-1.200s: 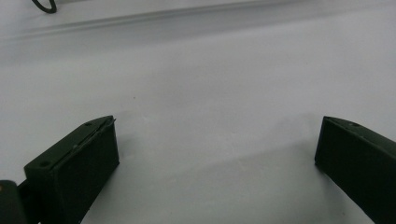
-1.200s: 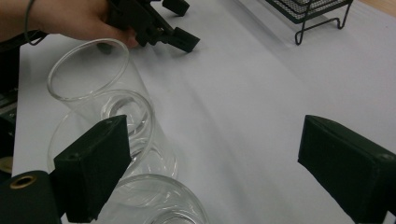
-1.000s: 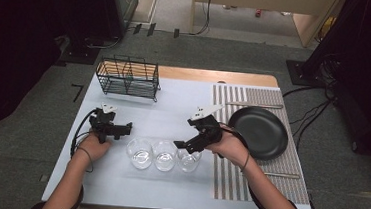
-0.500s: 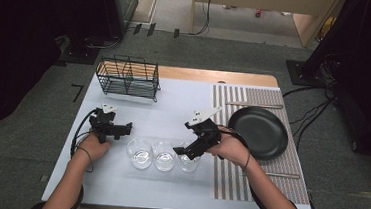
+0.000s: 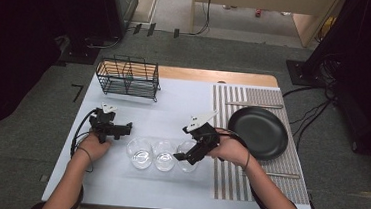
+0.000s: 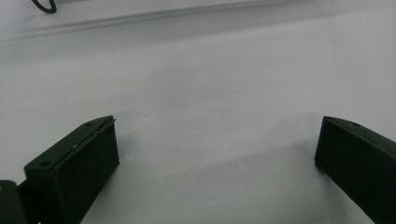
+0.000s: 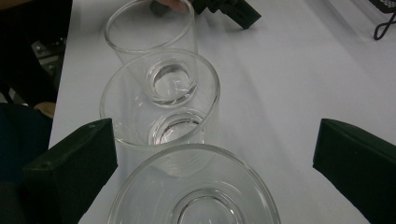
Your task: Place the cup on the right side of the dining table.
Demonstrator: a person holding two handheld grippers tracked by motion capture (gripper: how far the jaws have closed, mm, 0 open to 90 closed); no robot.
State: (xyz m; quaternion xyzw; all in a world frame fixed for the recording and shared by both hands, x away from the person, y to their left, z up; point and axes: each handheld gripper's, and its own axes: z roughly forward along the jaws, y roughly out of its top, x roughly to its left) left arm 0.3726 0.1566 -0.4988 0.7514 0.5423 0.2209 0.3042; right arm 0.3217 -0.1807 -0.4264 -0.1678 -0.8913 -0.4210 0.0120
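Glasses, three, clear, standing upright in a row near the front edge of the desk, each just beside or touching its neighbour: left glass (image 5: 140, 152), middle glass (image 5: 164, 155), right glass (image 5: 187, 155). Your right gripper (image 5: 183, 158) sits at the right glass with its jaws spread wide, nothing pressed between them; the right gripper view has that glass's rim (image 7: 194, 184) low between the two jaws, the other two lined up behind it. Your left gripper (image 5: 127, 127) rests just left of the row, jaws also apart and empty, bare white desk (image 6: 210, 93) under them. For a clean pick, bring the jaws down so one passes each side of the nearest glass's wall, well below the rim, and close slowly; glass is likely slippery and the neighbour is close, so keep the far jaw from nudging the middle glass. Wire rack (image 5: 128, 77) stands at the back left corner; black plate (image 5: 257, 133) lies on the striped mat (image 5: 228, 178) toward the right edge. Against the earlier frames: the right gripper's jaws have just been opening to full spread, and the gripper has dipped slightly lower and nearer the right glass; glasses, rack, plate and left hand unchanged.
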